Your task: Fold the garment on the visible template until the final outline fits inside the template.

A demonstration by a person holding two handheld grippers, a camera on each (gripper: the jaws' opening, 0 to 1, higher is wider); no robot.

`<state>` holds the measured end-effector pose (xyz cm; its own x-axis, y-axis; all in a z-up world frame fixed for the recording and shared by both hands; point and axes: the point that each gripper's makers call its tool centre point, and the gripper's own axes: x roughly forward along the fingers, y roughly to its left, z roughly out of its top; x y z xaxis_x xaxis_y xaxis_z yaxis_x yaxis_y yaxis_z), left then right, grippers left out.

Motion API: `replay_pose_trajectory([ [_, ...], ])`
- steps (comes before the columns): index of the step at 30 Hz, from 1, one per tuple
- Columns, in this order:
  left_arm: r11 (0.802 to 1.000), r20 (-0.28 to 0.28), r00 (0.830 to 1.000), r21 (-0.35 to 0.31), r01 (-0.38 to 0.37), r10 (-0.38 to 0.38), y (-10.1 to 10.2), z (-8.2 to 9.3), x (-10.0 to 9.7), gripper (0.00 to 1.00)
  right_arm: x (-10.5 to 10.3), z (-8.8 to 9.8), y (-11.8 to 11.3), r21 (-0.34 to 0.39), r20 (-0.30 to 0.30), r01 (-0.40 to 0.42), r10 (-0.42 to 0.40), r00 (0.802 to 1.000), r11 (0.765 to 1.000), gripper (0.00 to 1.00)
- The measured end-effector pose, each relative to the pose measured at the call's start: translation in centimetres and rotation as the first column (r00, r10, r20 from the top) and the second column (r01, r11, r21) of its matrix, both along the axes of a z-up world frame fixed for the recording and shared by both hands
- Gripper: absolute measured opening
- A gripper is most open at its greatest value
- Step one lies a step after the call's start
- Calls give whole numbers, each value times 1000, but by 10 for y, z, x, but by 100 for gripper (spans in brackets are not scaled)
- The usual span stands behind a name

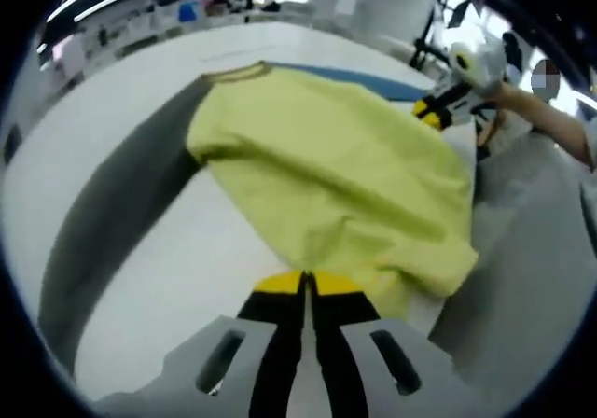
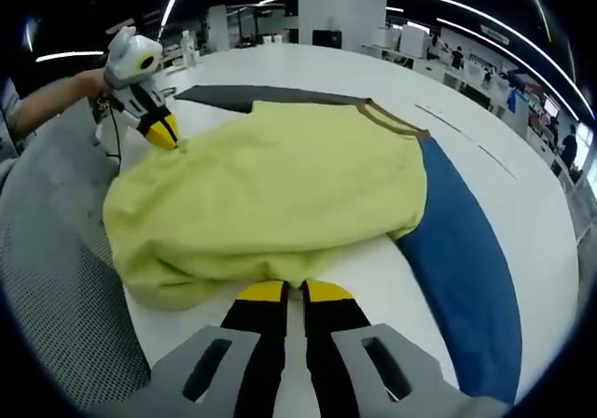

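Your left gripper (image 1: 305,283) sits at the near hem of the yellow-green T-shirt (image 1: 336,171); its jaws are pressed together with the cloth edge pinched between the yellow tips. The shirt lies bunched and partly lifted over the white tabletop (image 1: 187,259). Its dark grey sleeve (image 1: 121,203) trails off the shirt's body along the tabletop, and the tan-trimmed collar (image 1: 238,73) is at the shirt's far end. A blue sleeve (image 1: 364,80) peeks past the shirt's far edge.

Your right gripper (image 2: 295,292) is clamped the same way on the shirt's hem (image 2: 270,199), jaws closed on the fabric fold. From this side the blue sleeve (image 2: 466,250) runs out from the shirt across the tabletop (image 2: 522,175), and the grey sleeve (image 2: 252,96) lies beyond the shirt. The collar (image 2: 392,119) lies at the far corner of the shirt.

Each gripper shows in the other's view, at the opposite corner of the hem: the right one (image 1: 431,110) held by your hand (image 1: 508,91), the left one (image 2: 166,133) likewise touching the cloth. A grey mesh surface (image 2: 56,287) lies beside the tabletop edge nearest the hem.
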<state>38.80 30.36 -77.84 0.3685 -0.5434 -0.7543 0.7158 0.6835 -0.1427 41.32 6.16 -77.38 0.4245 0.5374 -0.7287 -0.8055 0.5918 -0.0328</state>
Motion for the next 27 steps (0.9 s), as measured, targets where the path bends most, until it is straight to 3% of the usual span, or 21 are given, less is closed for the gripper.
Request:
replay_pose_trajectory([
  [6, 999, 36, 999, -36, -28, 29, 2, 17, 4, 0, 1, 9, -8, -2, 11, 19, -19, 1000, 1000, 4],
  [12, 984, 83, 991, -149, -92, 105, 10, 45, 18, 0, 7, 22, -22, 0, 42, 51, -51, 998, 999, 3],
  [17, 981, 123, 983, -157, -115, 135, 18, 58, 25, 0, 10, 34, -29, 6, 62, 75, -76, 995, 997, 3],
  [21, 973, 165, 971, -178, -146, 175, 26, 71, 36, 0, 17, 44, -35, 9, 91, 97, -97, 991, 995, 3],
  [27, 952, 220, 940, -217, -214, 262, 42, 86, 65, 0, 43, 63, -49, 13, 148, 153, -153, 977, 988, 3],
])
